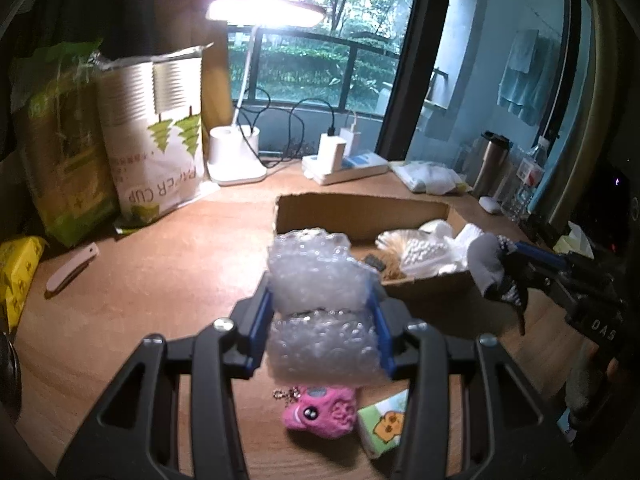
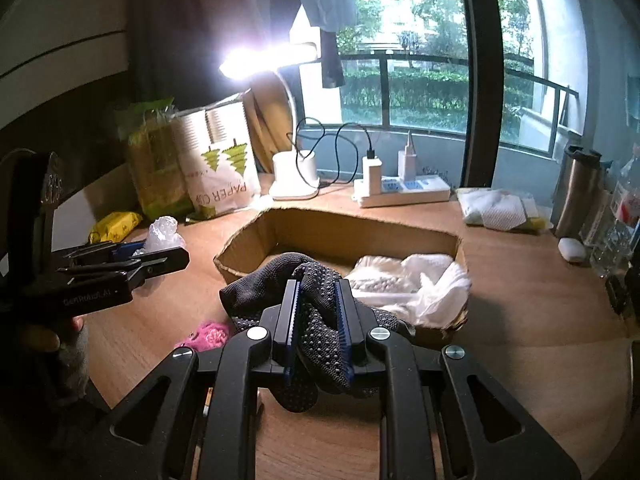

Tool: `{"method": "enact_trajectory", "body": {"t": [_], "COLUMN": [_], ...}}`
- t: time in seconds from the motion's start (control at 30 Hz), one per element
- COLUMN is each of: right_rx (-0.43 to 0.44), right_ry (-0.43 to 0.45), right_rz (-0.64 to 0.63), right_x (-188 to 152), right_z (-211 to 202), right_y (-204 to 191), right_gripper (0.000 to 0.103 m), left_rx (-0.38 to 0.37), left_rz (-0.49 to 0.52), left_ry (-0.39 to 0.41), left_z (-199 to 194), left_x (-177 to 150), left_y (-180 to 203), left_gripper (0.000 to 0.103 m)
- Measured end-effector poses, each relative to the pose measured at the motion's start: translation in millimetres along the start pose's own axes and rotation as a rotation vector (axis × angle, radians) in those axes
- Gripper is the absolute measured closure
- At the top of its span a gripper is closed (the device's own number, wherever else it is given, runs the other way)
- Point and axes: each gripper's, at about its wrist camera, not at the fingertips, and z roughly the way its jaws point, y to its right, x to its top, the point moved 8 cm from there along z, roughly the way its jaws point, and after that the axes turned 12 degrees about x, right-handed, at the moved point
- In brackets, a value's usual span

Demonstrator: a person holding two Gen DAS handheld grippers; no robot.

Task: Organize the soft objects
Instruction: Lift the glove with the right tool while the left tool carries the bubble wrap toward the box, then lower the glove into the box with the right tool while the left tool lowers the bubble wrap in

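Observation:
My left gripper [image 1: 320,300] is shut on a wad of clear bubble wrap [image 1: 316,276], held above the wooden desk just short of the cardboard box [image 1: 360,212]. My right gripper [image 2: 318,292] is shut on a dark grey glove with grip dots [image 2: 320,336], hanging in front of the same cardboard box [image 2: 340,232]. The box holds white soft items [image 2: 412,280]. A pink plush toy [image 1: 320,408] and a small tissue pack [image 1: 384,428] lie on the desk below the left gripper. In the left wrist view the right gripper [image 1: 508,272] shows at the right with the glove [image 1: 488,264].
A lit desk lamp [image 1: 236,156], a paper cup bag [image 1: 156,140], a green bag [image 1: 60,140] and a yellow pack [image 1: 16,272] stand at the left and back. A power strip with chargers [image 2: 404,192], a white packet [image 2: 496,208], a steel flask [image 2: 576,188] and bottles line the window side.

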Motion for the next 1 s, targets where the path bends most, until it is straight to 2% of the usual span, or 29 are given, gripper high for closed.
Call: {"method": "enact_trajectory", "body": {"t": [0.63, 1.0], "right_rx": [0.011, 0.022], "right_ry": [0.044, 0.034], "right_rz": [0.001, 0.0], "right_x": [27.1, 38.0], "right_z": [7.9, 28.9], "right_y": [24.7, 37.6], "right_gripper": [0.084, 0.084], "left_rx": [0.023, 0.024], "left_rz": [0.028, 0.027], "left_ry": [0.048, 0.033], "left_z": [17.2, 44.8], "left_x": [30.4, 39.9], "left_y": [8.9, 12.6], "left_gripper": [0.058, 0.058]}}
